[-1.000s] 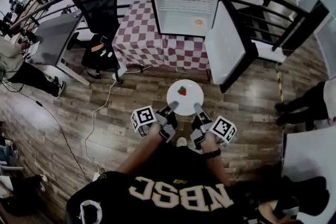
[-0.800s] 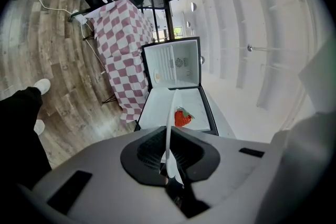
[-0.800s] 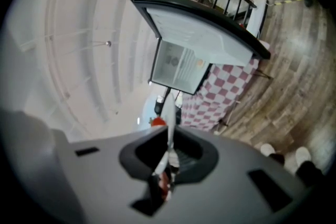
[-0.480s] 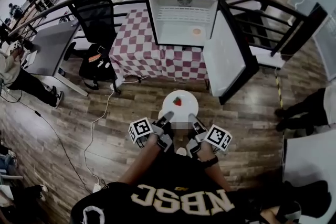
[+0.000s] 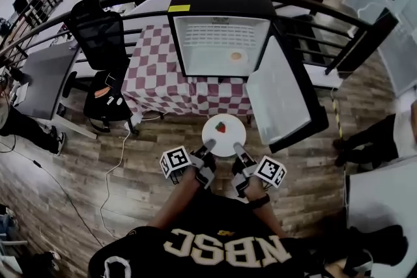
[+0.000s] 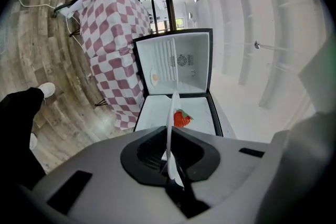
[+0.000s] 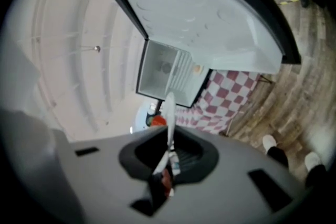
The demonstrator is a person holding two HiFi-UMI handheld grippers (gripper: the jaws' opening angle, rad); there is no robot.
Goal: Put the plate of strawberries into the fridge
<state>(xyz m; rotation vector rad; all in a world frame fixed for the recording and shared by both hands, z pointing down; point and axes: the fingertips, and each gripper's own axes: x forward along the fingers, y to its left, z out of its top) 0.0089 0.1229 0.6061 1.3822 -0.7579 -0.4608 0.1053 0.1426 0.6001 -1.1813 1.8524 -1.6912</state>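
Observation:
A white plate carries one red strawberry and hangs over the wooden floor, just in front of the open fridge. My left gripper is shut on the plate's near left rim and my right gripper is shut on its near right rim. In the left gripper view the plate shows edge-on between the jaws of the left gripper, with the strawberry beyond. The right gripper clamps the plate the same way, the strawberry to the left. An orange item lies inside the fridge.
The fridge door swings open to the right, close to the plate. The fridge stands on a table with a red-checked cloth. A black office chair is at the left, a railing behind, a person's legs at the right.
The person has stepped toward the fridge, which now looks larger and nearer. The plate has travelled along with both grippers and sits closer to the fridge opening.

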